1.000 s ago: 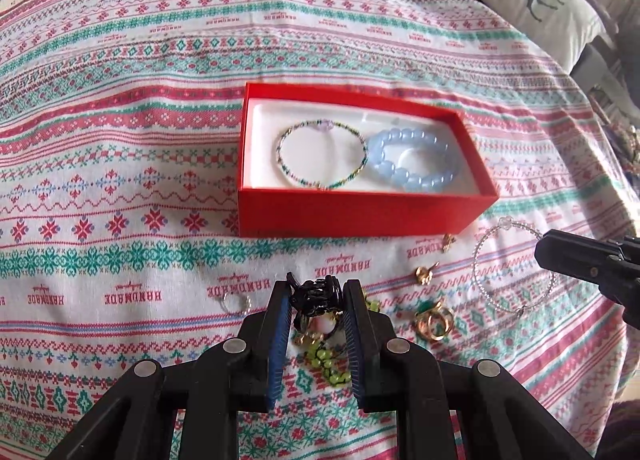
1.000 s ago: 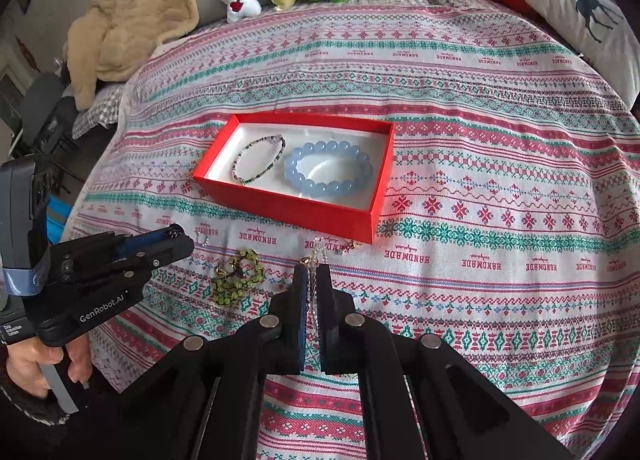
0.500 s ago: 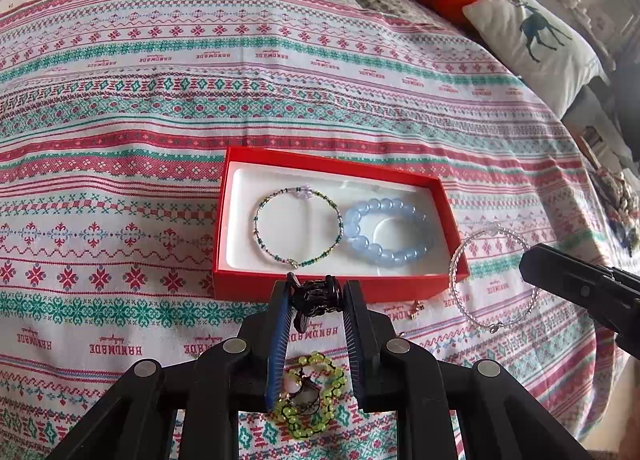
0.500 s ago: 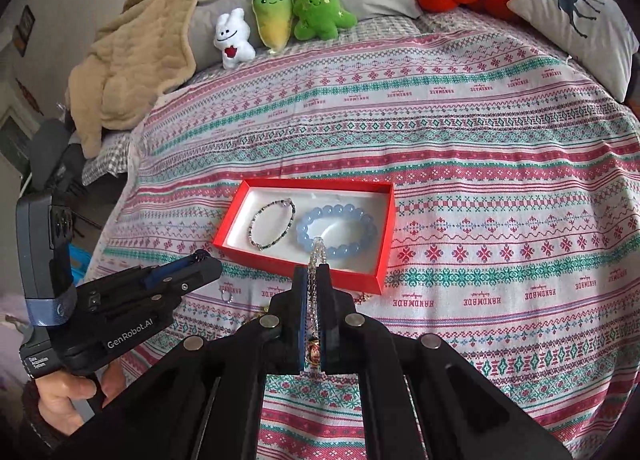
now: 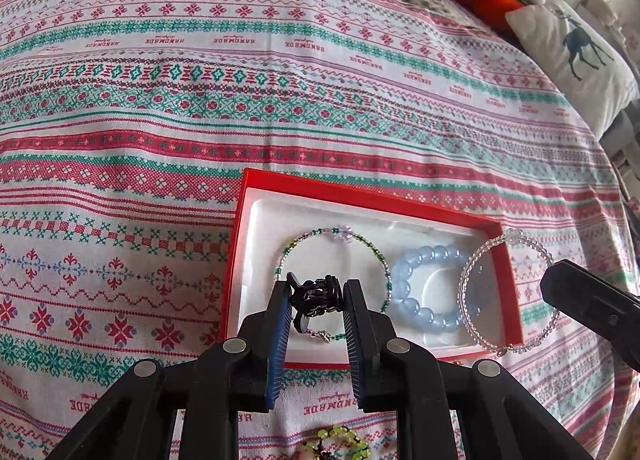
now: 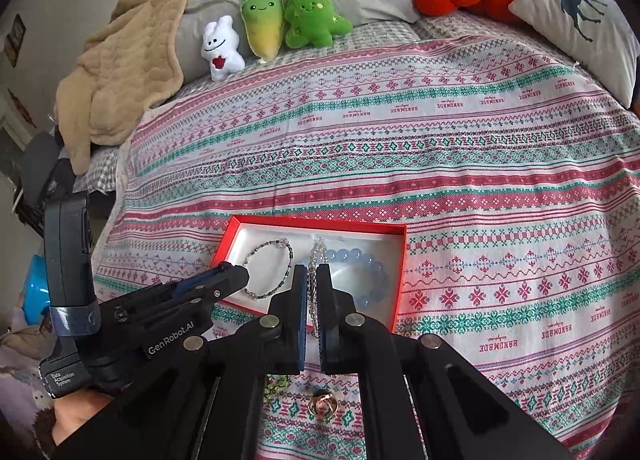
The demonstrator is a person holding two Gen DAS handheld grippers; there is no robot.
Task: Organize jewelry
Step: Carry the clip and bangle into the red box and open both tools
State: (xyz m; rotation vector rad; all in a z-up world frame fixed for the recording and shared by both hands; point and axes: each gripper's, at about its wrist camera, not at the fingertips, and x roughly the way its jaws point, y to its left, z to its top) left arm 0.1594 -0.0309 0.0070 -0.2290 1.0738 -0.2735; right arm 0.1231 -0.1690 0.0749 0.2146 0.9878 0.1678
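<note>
Left wrist view: the left claw (image 5: 316, 296) is clamped on a small black hair clip (image 5: 316, 294), pinched between its two fingertips and held above the near-left part of the red box (image 5: 360, 190). The box lies open on the patterned bedspread (image 5: 200, 100), its white lining showing. Inside the box, a thin bracelet of small beads (image 5: 376, 256) lies in the left half, partly behind the clip, and a chunky blue bead bracelet (image 5: 412, 284) lies in the right half. A clear bead bracelet (image 5: 466, 280) hangs upright over the right wall of the box, gripped at its right side by the right claw (image 5: 558, 280), whose dark tip comes in from the right of the box. Nearer the camera than the box, a green bead bracelet (image 5: 340, 436) lies on the bedspread.

Right wrist view: the right claw (image 6: 311, 280) is closed to a narrow gap around the clear bead bracelet (image 6: 318, 250), which stands edge-on between the fingers, over the middle of the red box (image 6: 320, 222). The thin bracelet (image 6: 276, 260) lies left of it in the box and the blue bead bracelet (image 6: 372, 268) right of it. The left claw (image 6: 232, 274) reaches over the box's near-left corner; its grip is hidden from here. Below the box, a gold ring (image 6: 322, 406) and the green bead bracelet (image 6: 280, 384) lie on the bedspread (image 6: 480, 180).
</note>
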